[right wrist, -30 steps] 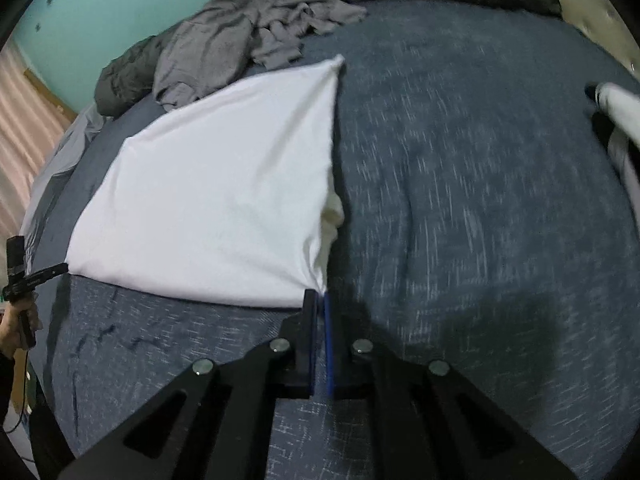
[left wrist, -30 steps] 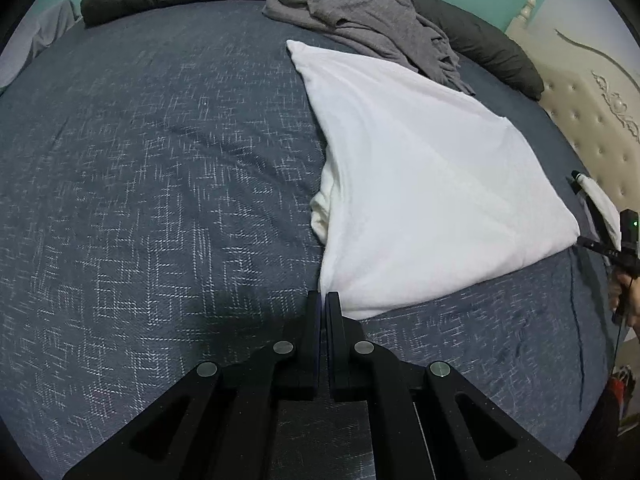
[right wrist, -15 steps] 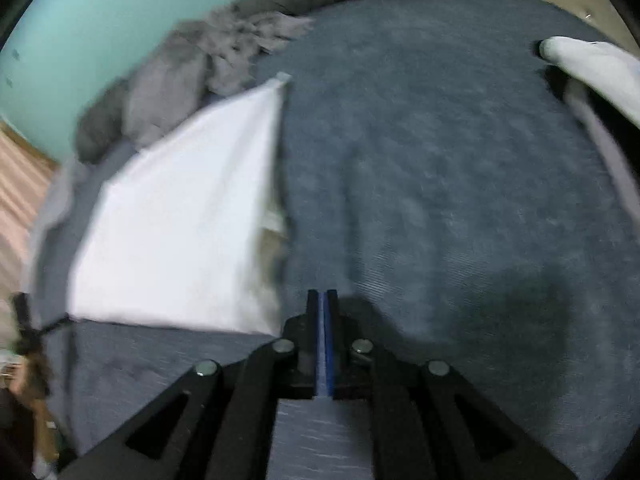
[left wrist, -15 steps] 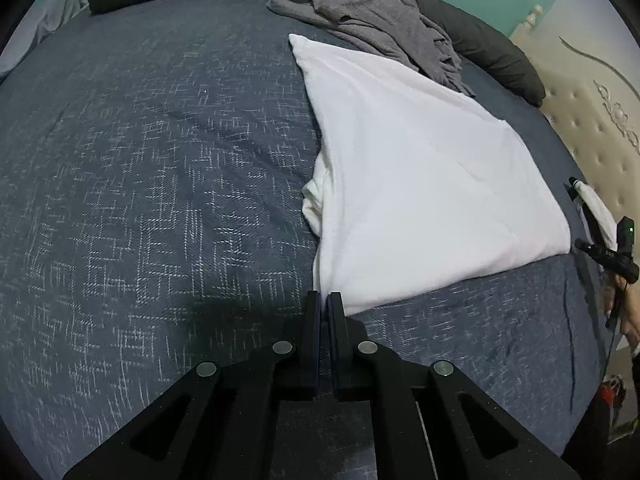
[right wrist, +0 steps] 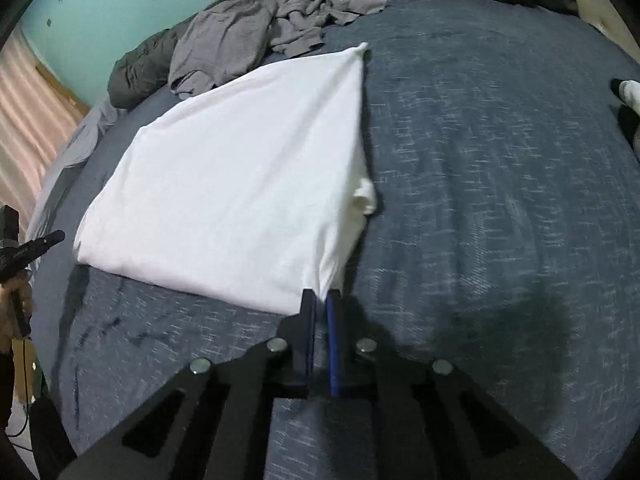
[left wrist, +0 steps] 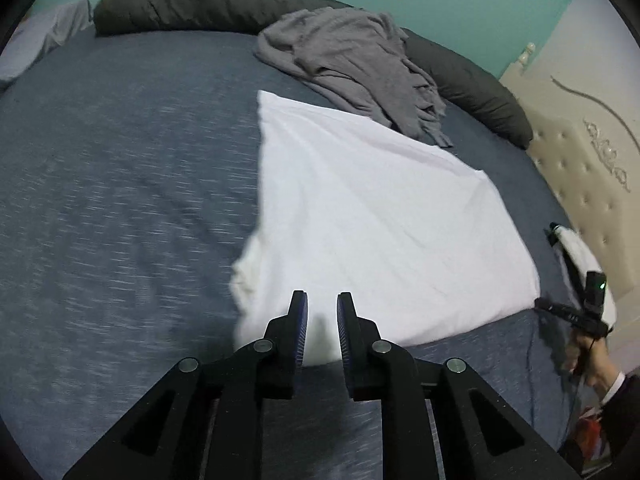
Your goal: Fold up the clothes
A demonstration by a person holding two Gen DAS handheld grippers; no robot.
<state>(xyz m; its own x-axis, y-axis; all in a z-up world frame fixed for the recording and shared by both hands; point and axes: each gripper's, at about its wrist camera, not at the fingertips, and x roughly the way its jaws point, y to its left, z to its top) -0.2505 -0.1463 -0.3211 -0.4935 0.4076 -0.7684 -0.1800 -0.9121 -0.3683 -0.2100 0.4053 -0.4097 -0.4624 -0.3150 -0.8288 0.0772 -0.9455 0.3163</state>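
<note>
A white garment point(left wrist: 372, 216), folded into a flat four-sided shape, lies on the blue-grey bedspread point(left wrist: 120, 200). My left gripper point(left wrist: 322, 300) hovers open over its near corner, nothing between the fingers. In the right wrist view the same white garment point(right wrist: 240, 184) spreads to the left. My right gripper point(right wrist: 320, 296) is shut on its near right corner, and creases run from the cloth into the fingers. A small bunch of fabric point(right wrist: 364, 198) sticks out along the right edge. A hand holding the other gripper's handle point(left wrist: 588, 312) shows at the bed's edge.
A crumpled grey garment point(left wrist: 352, 60) lies past the white one, against a dark rolled duvet point(left wrist: 180, 0). A cream tufted headboard point(left wrist: 580, 168) stands on the right, with a white cloth item point(left wrist: 576, 248) beside it. Pink curtains point(right wrist: 24, 112) hang to the left in the right wrist view.
My left gripper, shut at the garment's near corner before, has opened and let go. The right gripper swung off to the right and is back at the corner.
</note>
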